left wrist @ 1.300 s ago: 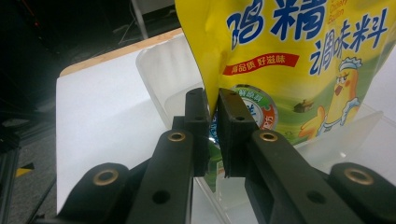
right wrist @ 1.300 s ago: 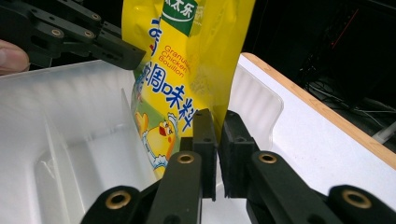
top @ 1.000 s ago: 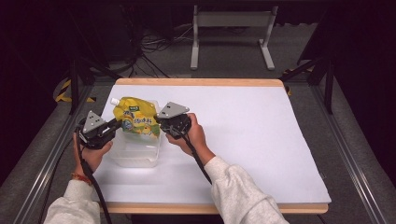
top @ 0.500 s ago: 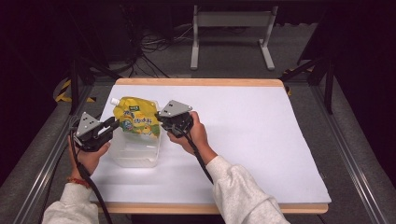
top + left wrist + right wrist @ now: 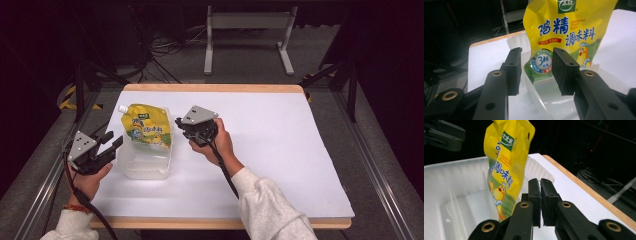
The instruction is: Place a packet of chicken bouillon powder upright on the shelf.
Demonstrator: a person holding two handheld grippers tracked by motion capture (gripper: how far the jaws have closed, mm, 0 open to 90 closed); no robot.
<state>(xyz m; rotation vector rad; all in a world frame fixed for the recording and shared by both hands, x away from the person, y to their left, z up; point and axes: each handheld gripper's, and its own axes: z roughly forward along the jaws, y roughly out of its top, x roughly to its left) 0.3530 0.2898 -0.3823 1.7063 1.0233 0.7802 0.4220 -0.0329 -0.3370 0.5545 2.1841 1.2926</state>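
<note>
A yellow spouted seasoning pouch [image 5: 146,127] leans upright in a clear plastic container [image 5: 145,167] at the left of the white table [image 5: 280,140]. My left gripper [image 5: 112,140] is held open just left of the container, apart from it. In the left gripper view the pouch [image 5: 566,27] shows beyond the open gripper [image 5: 537,72], over the container's rim [image 5: 599,68]. My right gripper [image 5: 178,123] sits close to the right of the pouch. In the right gripper view it [image 5: 540,202] is shut on nothing, beside the pouch [image 5: 506,162] and the container's wall [image 5: 454,175].
The table has a wooden edge [image 5: 210,88] at the back. A grey metal stand [image 5: 247,30] and cables lie on the floor beyond. Dark rails run along both sides. The left gripper's body [image 5: 444,133] shows at the upper left of the right gripper view.
My left gripper has drawn back to the left, away from the container. The right gripper and the pouch have stayed where they were.
</note>
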